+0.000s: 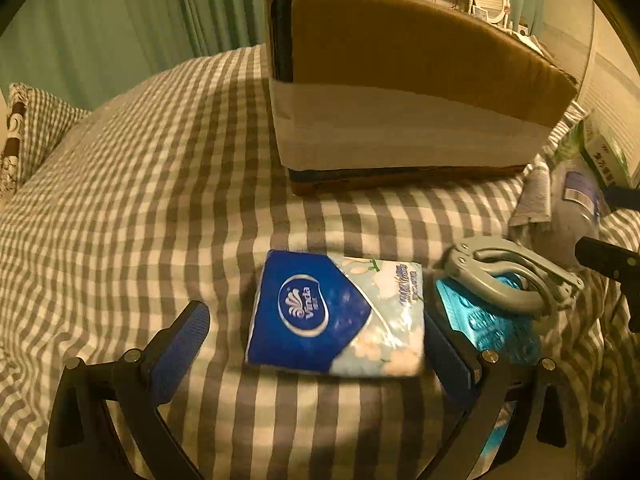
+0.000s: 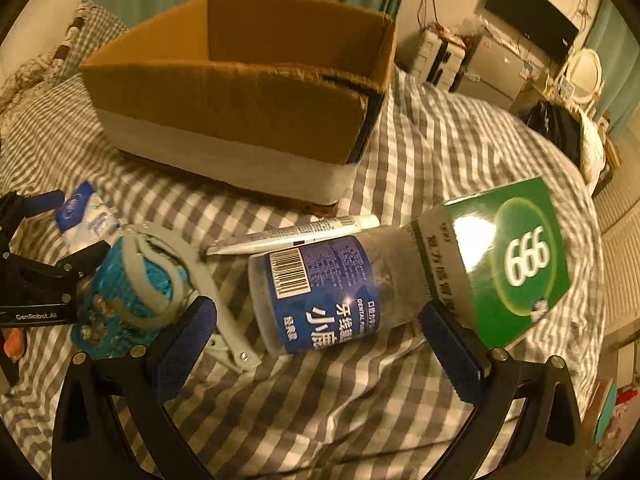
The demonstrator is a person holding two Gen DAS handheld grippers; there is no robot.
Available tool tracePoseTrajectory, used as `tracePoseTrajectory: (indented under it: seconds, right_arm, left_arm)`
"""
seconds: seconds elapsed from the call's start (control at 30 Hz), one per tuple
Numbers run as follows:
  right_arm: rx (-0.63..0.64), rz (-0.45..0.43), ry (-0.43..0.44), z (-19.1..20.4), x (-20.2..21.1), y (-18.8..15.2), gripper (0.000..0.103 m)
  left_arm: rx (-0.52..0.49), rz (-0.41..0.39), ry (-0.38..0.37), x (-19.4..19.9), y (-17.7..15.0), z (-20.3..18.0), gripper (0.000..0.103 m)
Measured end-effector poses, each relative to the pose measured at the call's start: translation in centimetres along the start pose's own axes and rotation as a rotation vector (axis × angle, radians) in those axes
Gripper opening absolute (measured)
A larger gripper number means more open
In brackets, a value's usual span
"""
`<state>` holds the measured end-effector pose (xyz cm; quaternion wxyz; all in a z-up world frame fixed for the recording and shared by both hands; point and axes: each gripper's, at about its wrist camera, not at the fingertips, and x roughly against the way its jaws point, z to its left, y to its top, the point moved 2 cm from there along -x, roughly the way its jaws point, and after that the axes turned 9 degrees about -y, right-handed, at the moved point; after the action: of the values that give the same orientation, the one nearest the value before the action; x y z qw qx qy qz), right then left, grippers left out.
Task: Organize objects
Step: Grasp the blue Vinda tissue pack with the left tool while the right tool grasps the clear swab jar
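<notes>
A blue and white Vinda tissue pack [image 1: 336, 312] lies on the checked bedspread between the open fingers of my left gripper [image 1: 320, 344]. My right gripper [image 2: 320, 340] is open around a clear jar with a blue label [image 2: 320, 292] lying on its side. Beside the jar lie a green box marked 999 [image 2: 504, 260], a white tube [image 2: 296, 236], a grey clamp tool [image 2: 192, 280] and a teal packet [image 2: 116, 312]. An open cardboard box [image 2: 240, 92] stands behind them on the bed. It also shows in the left wrist view [image 1: 400, 80].
The grey clamp tool [image 1: 508, 276] and the teal packet [image 1: 488, 320] lie just right of my left gripper's right finger. A checked pillow [image 1: 28, 128] is at the far left. Furniture and a screen [image 2: 532, 24] stand beyond the bed.
</notes>
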<state>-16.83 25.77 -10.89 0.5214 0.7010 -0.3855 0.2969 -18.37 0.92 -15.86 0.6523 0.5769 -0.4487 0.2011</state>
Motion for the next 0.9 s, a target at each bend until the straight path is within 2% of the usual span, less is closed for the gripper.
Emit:
tracePoseTrajectory:
  seconds: [0.1, 0.23, 0.33, 0.4, 0.5, 0.6, 0.7, 0.77, 0.9]
  right_arm:
    - [-0.073, 0.023, 0.009, -0.5, -0.7, 0.3, 0.102]
    - [-0.284, 0.083, 0.013, -1.3, -1.4, 0.7, 0.102]
    - [-0.391, 0.122, -0.011, -1.1, -2.3, 0.9, 0.102]
    - [-0.434, 0.134, -0.030, -1.1, -2.9, 0.9, 0.101]
    - [-0.488, 0.127, -0.028, -1.5, -3.5, 1.0, 0.095]
    - [-0.504, 0.144, 0.000, -1.5, -4.2, 0.7, 0.091]
    - [-0.449, 0.139, 0.013, -0.5, -3.6, 0.2, 0.081]
    - [-0.409, 0.130, 0.014, 0.2, -2.8, -0.2, 0.072]
    - [-0.354, 0.129, 0.037, 1.3, -1.0, -1.5, 0.067]
  left_arm:
    - [-0.003, -0.004, -0.002, -0.6, 0.2, 0.2, 0.103]
    - [0.021, -0.008, -0.030, -1.0, 0.2, 0.5, 0.102]
    - [0.018, -0.015, -0.052, -0.7, 0.0, 0.1, 0.092]
    - [0.014, -0.022, -0.059, -0.2, -0.3, -0.2, 0.079]
    - [0.008, -0.022, -0.062, 0.5, -0.8, -0.4, 0.077]
    - [0.033, -0.020, -0.085, 1.1, -1.0, -0.4, 0.076]
    - [0.051, -0.025, -0.104, 2.3, -2.1, 0.1, 0.076]
    - [0.045, -0.029, -0.093, 3.0, -2.9, 0.0, 0.076]
    - [0.032, -0.029, -0.063, 4.2, -4.3, -0.2, 0.076]
